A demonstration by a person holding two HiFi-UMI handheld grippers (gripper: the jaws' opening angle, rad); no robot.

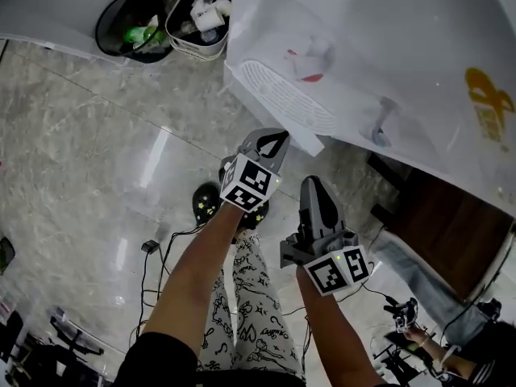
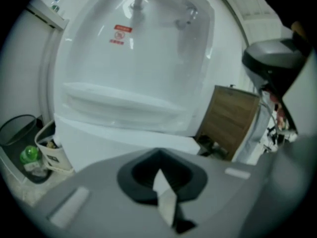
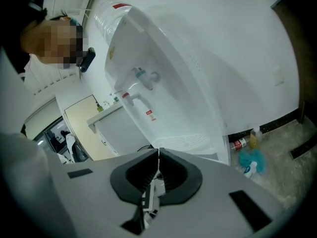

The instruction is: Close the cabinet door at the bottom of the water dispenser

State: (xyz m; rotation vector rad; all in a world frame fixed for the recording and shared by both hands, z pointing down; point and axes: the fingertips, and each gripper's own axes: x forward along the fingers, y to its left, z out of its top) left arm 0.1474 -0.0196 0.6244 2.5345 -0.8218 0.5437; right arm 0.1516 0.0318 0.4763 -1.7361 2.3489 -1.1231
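The white water dispenser (image 1: 363, 47) fills the upper right of the head view, with its ribbed drip tray (image 1: 282, 99) jutting toward me. Both grippers are held just in front of that tray. My left gripper (image 1: 278, 139) is shut and empty, its tip under the tray's edge. My right gripper (image 1: 313, 185) is shut too, a little lower and to the right. In the left gripper view the drip tray (image 2: 119, 103) sits above the dispenser's white lower front (image 2: 104, 145), beyond my left gripper (image 2: 158, 157). I cannot tell there how the cabinet door stands. My right gripper (image 3: 158, 153) points at the tray (image 3: 183, 142).
A black bin (image 1: 133, 22) and a white basket (image 1: 200, 22) with rubbish stand left of the dispenser. A brown wooden panel (image 1: 443, 232) is to its right. Cables (image 1: 157, 256) lie on the marble floor. Bottles (image 3: 247, 143) stand by the wall.
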